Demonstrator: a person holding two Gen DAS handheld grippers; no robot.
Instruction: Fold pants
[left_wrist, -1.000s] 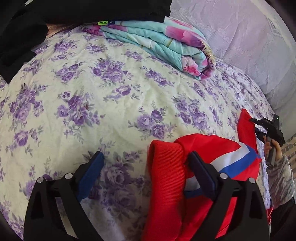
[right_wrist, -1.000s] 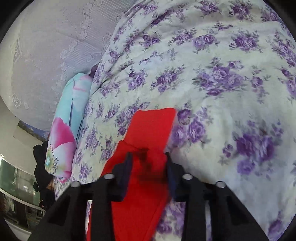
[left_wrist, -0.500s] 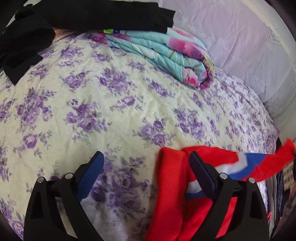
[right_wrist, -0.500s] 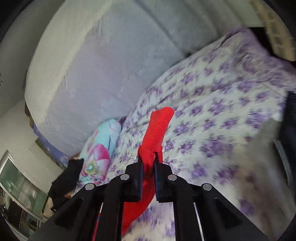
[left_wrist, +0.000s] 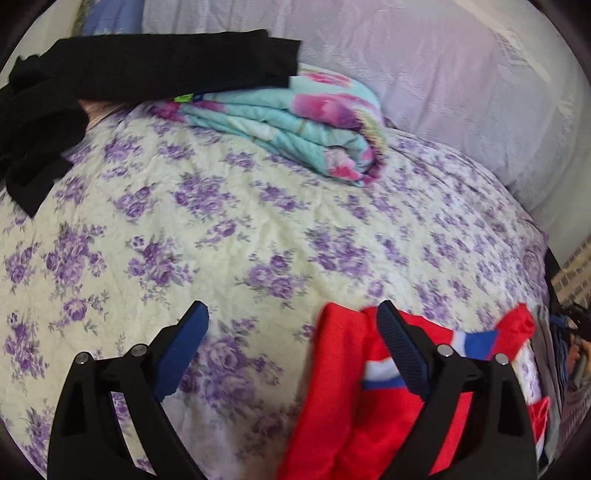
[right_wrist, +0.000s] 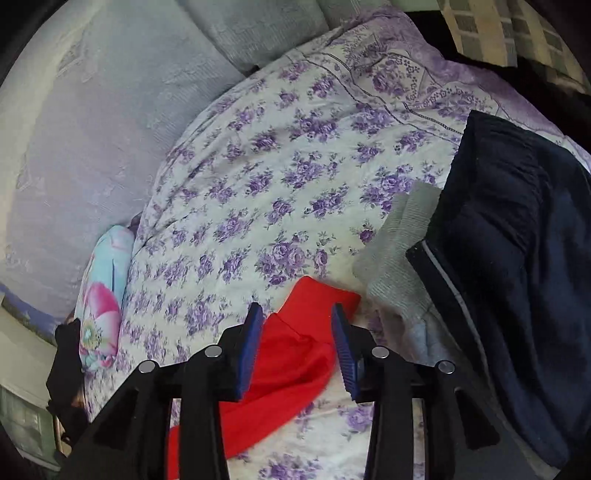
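Dragged across the bedspread (right_wrist: 295, 155), the red pants (right_wrist: 295, 354) now lie lower centre, and the right gripper (right_wrist: 297, 350) has just been opening, leg loose between unclenched jaws. Left gripper (left_wrist: 291, 347) gapes, empty. Risk: the released leg slumps crooked, spoiling the fold.

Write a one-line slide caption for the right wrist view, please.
Right gripper with jaws just opened and apart over the red pants on the floral bedspread.
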